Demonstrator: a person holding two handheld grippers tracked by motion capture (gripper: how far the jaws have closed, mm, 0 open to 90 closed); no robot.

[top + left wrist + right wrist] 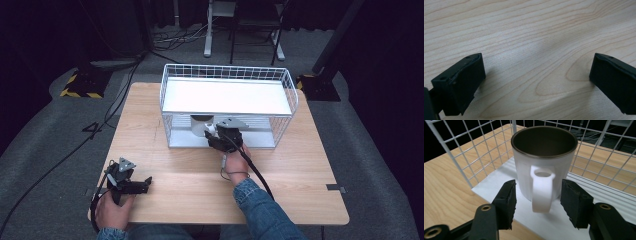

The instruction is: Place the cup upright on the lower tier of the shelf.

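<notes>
The right gripper (537, 206) has its fingers (505, 203) spread to either side of a white mug's handle (541, 188) — a gap shows on both sides, so they grip nothing. The white mug (544, 162), dark inside and with nothing visible in it, stands upright on the white bottom tray of a wire rack (227, 105), handle turned toward the gripper. In the high view the right gripper (215, 136) reaches into the rack's open front at the lower level, the mug (201, 124) just beyond it under the rack's white upper shelf, which is bare.

The left gripper (536, 80) is wide open, its fingers (459, 82) far apart over bare wood — holding nothing. In the high view it (145, 185) sits low at the near left corner of the counter (300, 170), well apart from the rack, the left hand (114, 210) behind it.
</notes>
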